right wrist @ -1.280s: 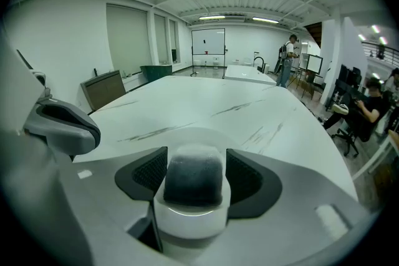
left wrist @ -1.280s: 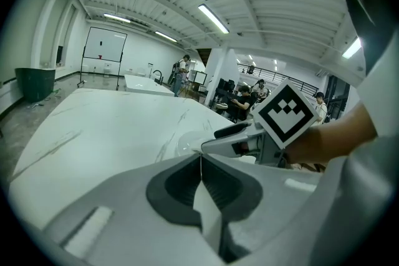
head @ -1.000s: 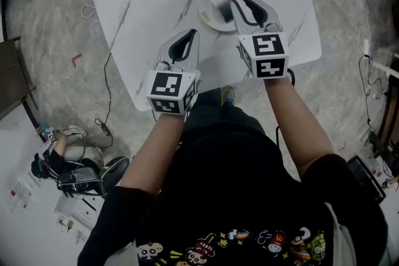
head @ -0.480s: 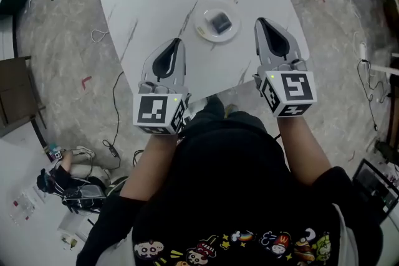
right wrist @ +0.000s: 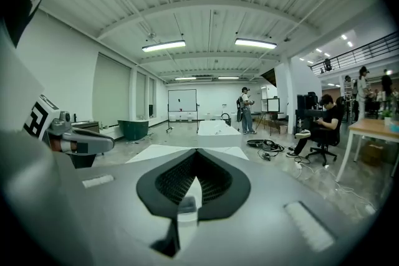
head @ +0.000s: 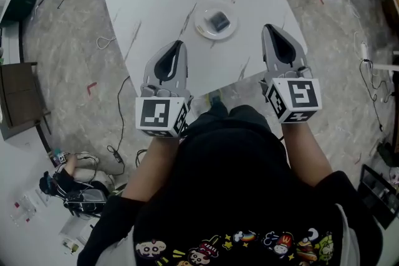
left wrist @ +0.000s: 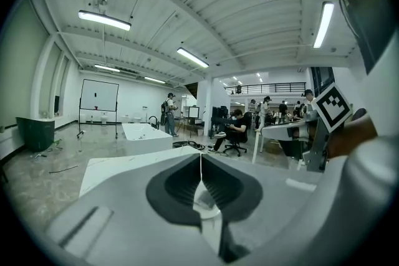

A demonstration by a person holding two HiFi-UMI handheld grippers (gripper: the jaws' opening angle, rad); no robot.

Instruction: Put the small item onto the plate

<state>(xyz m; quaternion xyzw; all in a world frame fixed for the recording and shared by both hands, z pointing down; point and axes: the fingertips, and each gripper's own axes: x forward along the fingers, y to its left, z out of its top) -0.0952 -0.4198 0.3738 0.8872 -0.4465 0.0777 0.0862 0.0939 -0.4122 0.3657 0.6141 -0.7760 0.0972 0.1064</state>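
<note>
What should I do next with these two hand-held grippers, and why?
Probably nothing beyond setting both down. The small dark item already lies on the white plate, so the task looks done. The left hand-held gripper and the right hand-held gripper each show jaws together with nothing between them, and both sit apart from the plate on the near side.

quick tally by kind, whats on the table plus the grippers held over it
plate: 1
small dark item, lying on the plate: 1
grippers: 2 (left gripper, right gripper, both with fingers together and empty)
total: 4
</note>
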